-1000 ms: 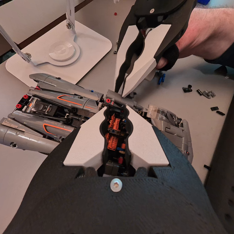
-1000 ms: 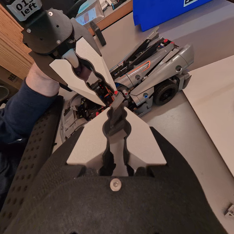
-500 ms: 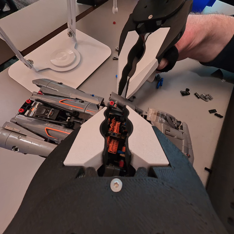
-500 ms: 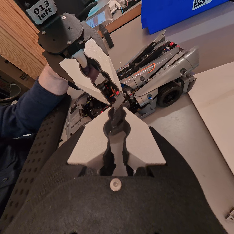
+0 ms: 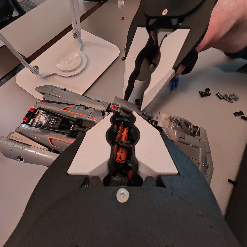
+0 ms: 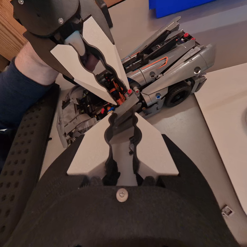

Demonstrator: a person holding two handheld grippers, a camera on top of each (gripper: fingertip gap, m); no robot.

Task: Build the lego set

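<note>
A grey Lego car with orange stripes [image 5: 66, 113] lies on the table, its cockpit with orange seats [image 5: 122, 133] uncovered; it also shows in the right wrist view [image 6: 173, 69]. My left gripper [image 5: 122, 113] is open and empty, its jaws either side of the cockpit; the right wrist view shows it too [image 6: 121, 96]. A grey panel [image 5: 123, 105] sits across the cockpit's far edge. My right gripper [image 6: 123, 114] is open, its tips either side of that panel [image 6: 128, 102], and comes down from above in the left wrist view [image 5: 134, 104].
A white stand base [image 5: 93, 53] lies beyond the car. Loose black and grey pieces [image 5: 227, 96], a blue piece [image 5: 174, 82] and a red bit [image 5: 122, 18] lie on the table. A blue box [image 6: 173, 8] and a black perforated mat [image 6: 20, 147] flank the car. Both grippers' tips are close together, under 4 cm apart. My right gripper's tips are some 30 centimeters from the red bit [image 5: 122, 18].
My right gripper's jaws have spread apart from their tight hold on the grey panel, which now lies flatter on the car. Both grippers have come closer to the cockpit.
</note>
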